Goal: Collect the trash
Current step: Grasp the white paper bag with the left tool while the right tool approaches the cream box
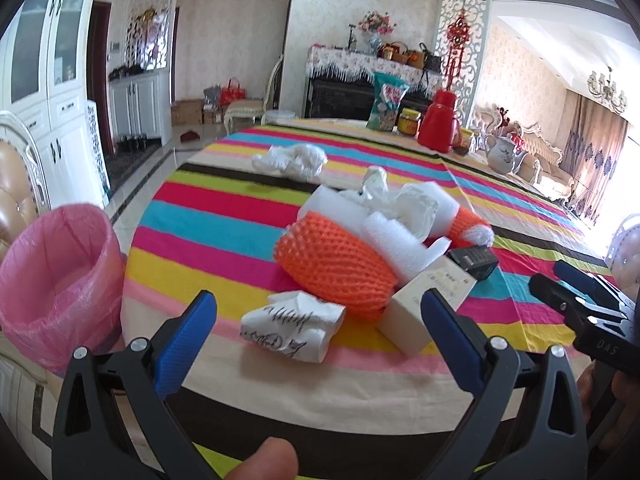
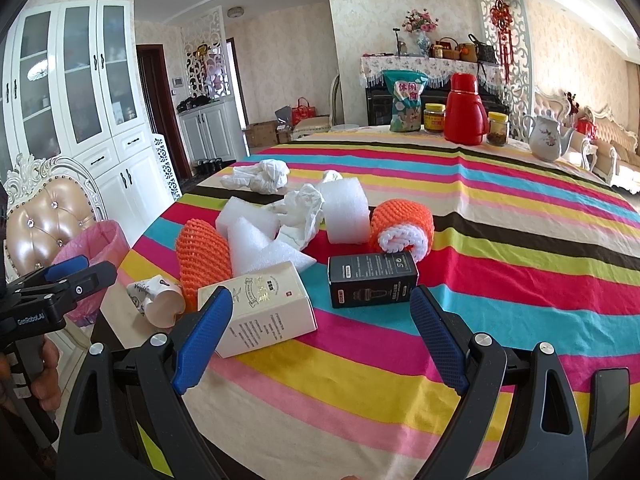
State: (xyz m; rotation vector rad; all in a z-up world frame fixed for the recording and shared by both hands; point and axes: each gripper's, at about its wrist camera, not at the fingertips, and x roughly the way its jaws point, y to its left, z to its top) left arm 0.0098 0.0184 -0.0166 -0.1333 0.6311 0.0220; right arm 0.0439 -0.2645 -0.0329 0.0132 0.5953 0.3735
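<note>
Trash lies on the striped tablecloth (image 1: 224, 216): a crumpled paper cup (image 1: 292, 326) (image 2: 158, 300), an orange foam net (image 1: 340, 264) (image 2: 202, 256), white foam pieces (image 1: 404, 240) (image 2: 346, 208), a cream box (image 1: 428, 304) (image 2: 260, 308), a black box (image 2: 372, 278) (image 1: 474, 260), a second orange net (image 2: 402, 224) and a white plastic bag (image 1: 292, 160) (image 2: 258, 176). My left gripper (image 1: 320, 340) is open just before the cup. My right gripper (image 2: 320, 328) is open near the cream and black boxes. A pink-lined bin (image 1: 60, 280) (image 2: 94, 248) stands left of the table.
At the table's far end stand a snack bag (image 2: 406, 100), a red thermos (image 2: 466, 110), two jars (image 2: 434, 118) and a white teapot (image 2: 546, 138). A padded chair (image 2: 44, 216) sits behind the bin. White cabinets (image 2: 80, 92) line the left wall.
</note>
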